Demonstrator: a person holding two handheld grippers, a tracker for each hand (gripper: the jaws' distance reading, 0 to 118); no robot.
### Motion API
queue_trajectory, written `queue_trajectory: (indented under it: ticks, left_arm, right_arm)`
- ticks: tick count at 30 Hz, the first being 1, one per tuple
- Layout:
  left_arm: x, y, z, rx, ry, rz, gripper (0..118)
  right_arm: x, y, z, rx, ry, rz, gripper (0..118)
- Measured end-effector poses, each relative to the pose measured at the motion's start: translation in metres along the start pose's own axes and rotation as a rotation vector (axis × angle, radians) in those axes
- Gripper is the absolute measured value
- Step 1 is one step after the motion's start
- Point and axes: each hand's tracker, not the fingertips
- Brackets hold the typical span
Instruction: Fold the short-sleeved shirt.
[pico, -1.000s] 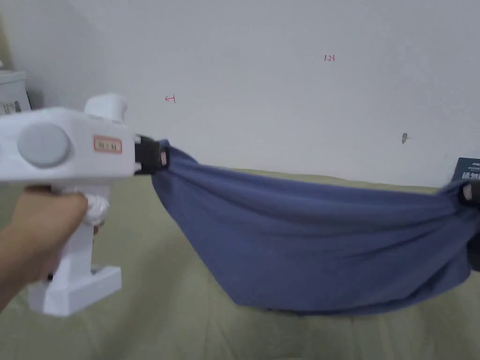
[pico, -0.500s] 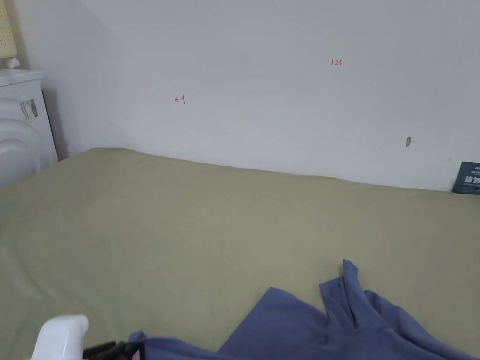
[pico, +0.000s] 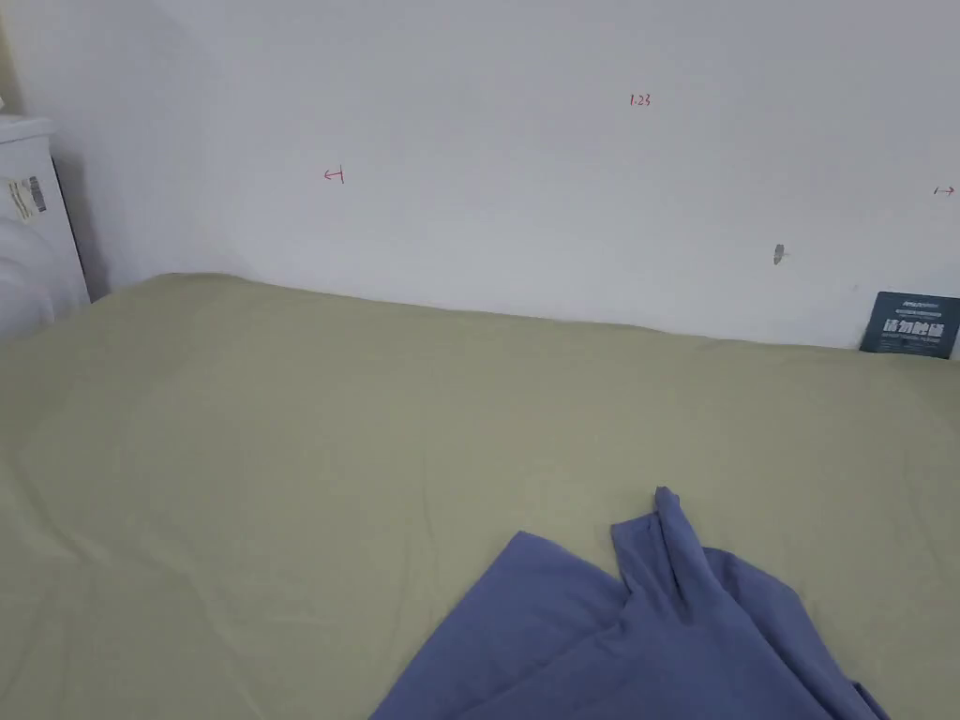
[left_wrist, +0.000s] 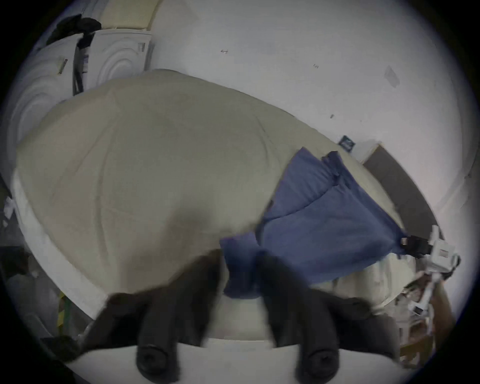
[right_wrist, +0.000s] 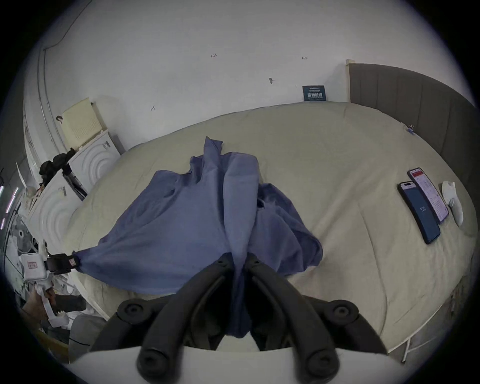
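Shirt (right_wrist: 197, 223) stretched between both grippers over the bed (right_wrist: 337, 161).
Right gripper (right_wrist: 239, 258) and left gripper (left_wrist: 240, 259) each clamped on a bunched blue edge.

One shirt (right_wrist: 181, 223), two phones (right_wrist: 418, 213)

Showing soft, even, slightly dim indoor light, with only faint shadows on the bed (pico: 281, 450). Bending strongly inside dark round borders in both gripper views. Blurring badly around the left gripper (left_wrist: 240, 262).
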Motion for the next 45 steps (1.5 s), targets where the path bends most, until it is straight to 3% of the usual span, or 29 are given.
queue_trajectory:
  ticks: [1,2,3,6,10,12,13,15,16,17,18,20,22,27,30,31,32,34,38,45]
  left_arm:
    - [0.002,-0.002,0.000,0.023,0.039,-0.015,95]
    - [0.004,-0.003,0.001,0.047,0.064,-0.028,98]
    - [0.005,-0.003,0.006,0.086,0.069,-0.031,98]
    - [0.016,0.006,0.028,0.170,0.044,-0.077,98]
    - [0.048,0.023,0.075,0.421,0.066,-0.175,97]
    - [0.063,0.026,0.096,0.522,0.069,-0.197,96]
    - [0.071,0.026,0.106,0.555,0.083,-0.205,95]
    - [0.082,0.023,0.120,0.595,0.085,-0.231,87]
    - [0.085,0.020,0.122,0.616,0.082,-0.261,68]
    - [0.089,0.017,0.123,0.608,0.099,-0.313,39]
    - [0.094,0.015,0.121,0.591,0.126,-0.371,2]
    - [0.097,0.008,0.116,0.559,0.201,-0.455,0]
    - [0.093,0.007,0.115,0.492,0.129,-0.427,0]
    - [0.062,0.025,0.094,0.305,0.093,-0.391,0]
    - [0.036,0.047,0.068,0.135,0.086,-0.378,0]
    - [0.028,0.055,0.059,0.021,0.043,-0.363,6]
    - [0.022,0.059,0.048,-0.013,0.033,-0.342,28]
    - [0.014,0.064,0.032,-0.082,0.040,-0.322,91]
    - [0.015,0.060,0.004,-0.176,0.035,-0.376,94]
    - [0.020,0.042,-0.042,-0.292,0.040,-0.443,91]
  right_arm:
    - [0.000,-0.002,0.003,0.003,-0.002,-0.001,56]
    - [-0.001,-0.004,0.007,0.027,-0.010,-0.003,84]
    - [-0.002,-0.006,0.012,0.070,-0.010,-0.019,99]
    - [-0.015,-0.005,0.037,0.228,-0.006,-0.025,99]
    - [-0.047,0.007,0.074,0.367,-0.099,0.107,97]
    - [-0.060,0.010,0.095,0.442,-0.128,0.195,89]
    - [-0.068,0.009,0.105,0.485,-0.164,0.228,74]
    - [-0.079,0.009,0.117,0.511,-0.173,0.315,34]
    - [-0.083,0.008,0.122,0.524,-0.193,0.348,6]
    - [-0.087,0.004,0.126,0.543,-0.218,0.369,4]
    - [-0.089,0.002,0.129,0.543,-0.218,0.374,3]
    - [-0.090,0.002,0.132,0.475,-0.170,0.375,0]
    - [-0.091,-0.002,0.130,0.431,-0.194,0.365,0]
    - [-0.085,-0.012,0.127,0.389,-0.155,0.320,0]
    - [-0.080,-0.015,0.123,0.368,-0.164,0.332,0]
    - [-0.079,-0.015,0.122,0.363,-0.167,0.340,0]
    - [-0.077,-0.015,0.120,0.358,-0.169,0.345,0]
    - [-0.074,-0.015,0.117,0.341,-0.173,0.336,0]
    - [-0.071,-0.017,0.113,0.317,-0.137,0.315,0]
    - [-0.073,-0.022,0.105,0.276,-0.128,0.363,0]
